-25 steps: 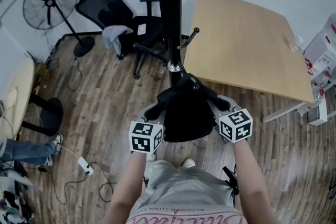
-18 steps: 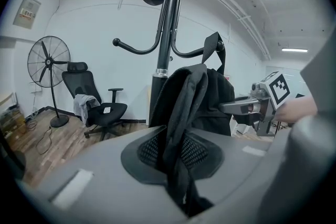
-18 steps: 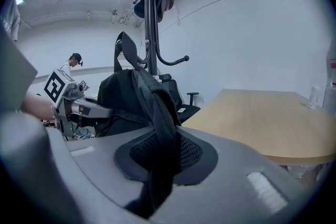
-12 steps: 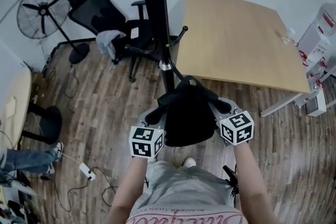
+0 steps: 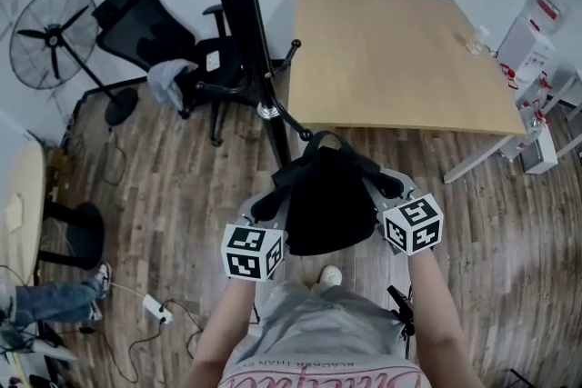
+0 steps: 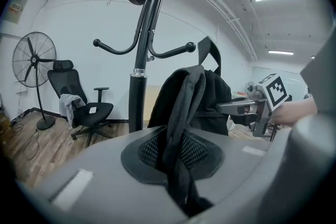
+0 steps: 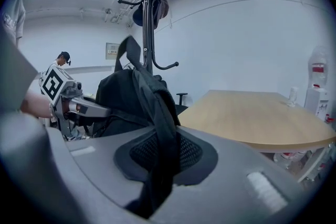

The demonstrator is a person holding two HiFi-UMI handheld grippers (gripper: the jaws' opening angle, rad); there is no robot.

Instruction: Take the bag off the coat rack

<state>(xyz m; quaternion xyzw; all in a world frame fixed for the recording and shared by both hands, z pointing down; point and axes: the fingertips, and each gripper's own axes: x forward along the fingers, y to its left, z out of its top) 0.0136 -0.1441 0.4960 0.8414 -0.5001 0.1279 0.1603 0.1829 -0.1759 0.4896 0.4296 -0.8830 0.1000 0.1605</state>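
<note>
Holding the black bag (image 5: 326, 204) just in front of the coat rack (image 5: 244, 41), the left gripper (image 5: 265, 203) and right gripper (image 5: 386, 185) are each clamped on a strap. I'd back both away from the rack evenly so its low hook can't snag the top loop.

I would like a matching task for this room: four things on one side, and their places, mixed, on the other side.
1 bag
2 table
3 fan
4 office chair

a far left, by the wall
b gripped by left claw and right claw
c right of the coat rack
d between fan and coat rack

Pairs: 1-b, 2-c, 3-a, 4-d
</note>
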